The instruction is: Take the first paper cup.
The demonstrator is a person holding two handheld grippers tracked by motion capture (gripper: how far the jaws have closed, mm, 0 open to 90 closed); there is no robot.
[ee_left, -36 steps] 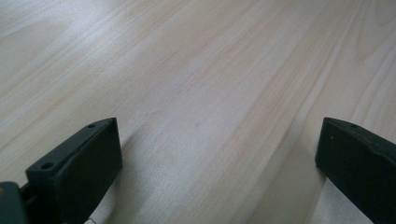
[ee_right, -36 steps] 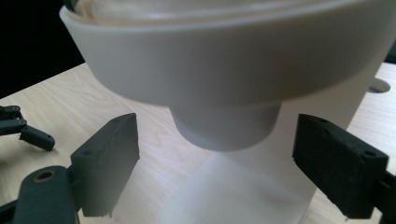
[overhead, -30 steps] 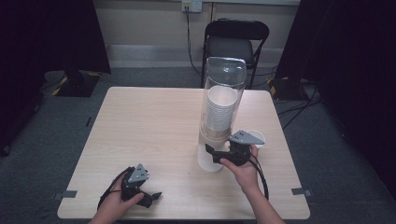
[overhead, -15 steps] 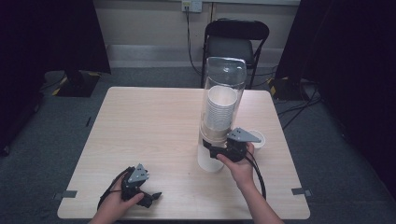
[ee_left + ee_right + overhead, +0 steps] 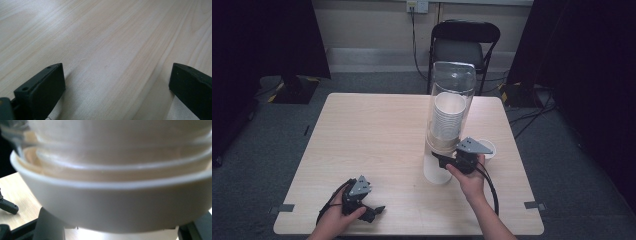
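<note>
I see a pale wood-grain table (image 5: pixel 377 135), its light beige boards streaked with fine tan lines. On it stands a clear dispenser tube (image 5: pixel 451 80) holding a stack of white paper cups (image 5: pixel 447 117) above a beige collar. The bottom cup (image 5: pixel 438 172) is white, as is the loose cup (image 5: pixel 487 148) behind. My right gripper (image 5: pixel 443 161) and left gripper (image 5: pixel 374 210) are black, each topped with a grey plate. The chair (image 5: pixel 464 45) is black, the floor (image 5: pixel 262 150) grey carpet.
</note>
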